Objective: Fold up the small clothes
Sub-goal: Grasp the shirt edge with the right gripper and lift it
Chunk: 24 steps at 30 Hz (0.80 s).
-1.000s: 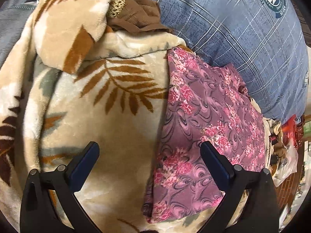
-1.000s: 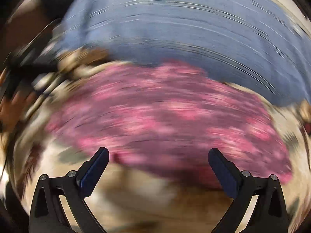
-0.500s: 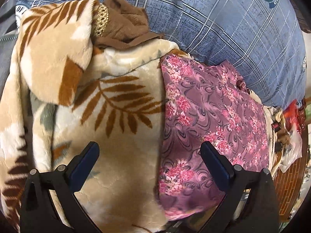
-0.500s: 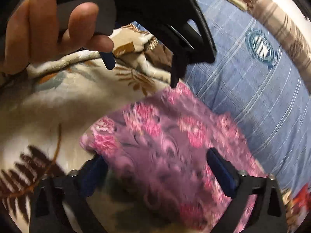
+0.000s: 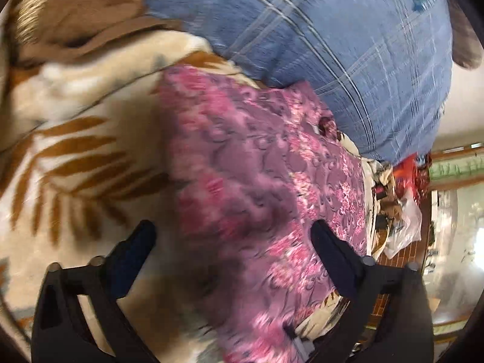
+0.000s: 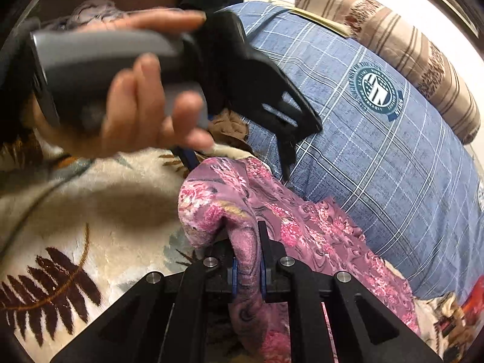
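Note:
A pink and purple floral cloth (image 5: 257, 181) lies on a cream leaf-print blanket (image 5: 75, 157). My right gripper (image 6: 248, 260) is shut on a raised fold at the near edge of the floral cloth (image 6: 317, 236). A hand (image 6: 133, 115) holds my left gripper (image 6: 237, 166) over the cloth's far corner. The jaws of the left gripper (image 5: 233, 242) are closing but still wide. One finger (image 5: 133, 251) is over the blanket, the other is over the cloth, and the cloth's edge is between them, unpinched.
A blue plaid pillow (image 6: 378, 151) borders the cloth at the back, with a striped bolster (image 6: 393, 45) behind it. A brown garment (image 5: 81, 15) is bunched at the blanket's far end. Plastic bags and clutter (image 5: 405, 220) sit past the bed's edge.
My right gripper has closed on the cloth's near edge and lifted a fold. The left gripper has moved closer over the cloth's far corner, and its jaws have narrowed slightly.

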### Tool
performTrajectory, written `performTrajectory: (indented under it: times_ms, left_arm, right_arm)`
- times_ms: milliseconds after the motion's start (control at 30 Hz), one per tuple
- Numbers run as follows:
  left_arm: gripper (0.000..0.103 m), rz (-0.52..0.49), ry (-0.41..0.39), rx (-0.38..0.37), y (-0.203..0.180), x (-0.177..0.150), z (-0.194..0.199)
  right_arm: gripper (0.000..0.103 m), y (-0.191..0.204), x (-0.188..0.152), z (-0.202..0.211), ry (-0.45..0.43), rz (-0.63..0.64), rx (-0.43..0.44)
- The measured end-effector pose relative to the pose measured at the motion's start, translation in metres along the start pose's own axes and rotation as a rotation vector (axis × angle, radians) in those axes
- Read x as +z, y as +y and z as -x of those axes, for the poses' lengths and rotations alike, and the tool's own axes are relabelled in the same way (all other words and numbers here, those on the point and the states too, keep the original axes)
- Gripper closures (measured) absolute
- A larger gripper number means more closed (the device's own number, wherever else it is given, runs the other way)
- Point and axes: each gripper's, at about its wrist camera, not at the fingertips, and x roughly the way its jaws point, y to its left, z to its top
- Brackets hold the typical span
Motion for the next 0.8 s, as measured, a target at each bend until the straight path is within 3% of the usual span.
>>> performTrajectory:
  times_ms: [67,133,433,800]
  left_arm:
    - [0.063,-0.024,-0.010,0.020,-0.012,0.000,-0.002]
    - [0.084,-0.031,-0.023,0.057,-0.021,0.003,-0.003]
    - [0.089,-0.119,-0.114,0.116,-0.076,0.001,0.017]
    - [0.089,-0.259,-0.140,0.186,-0.169,-0.011,0.001]
  right_arm:
    - [0.094,-0.004,-0.001,0.003,-0.007,-0.021,0.005]
    - [0.094,-0.008,-0.002,0.008,-0.009,-0.037,-0.012]
    - [0.094,-0.063,-0.014,0.031,-0.047,-0.274,0.033]
    - [0.095,-0.153,-0.057,0.067,-0.078,-0.627,0.107]
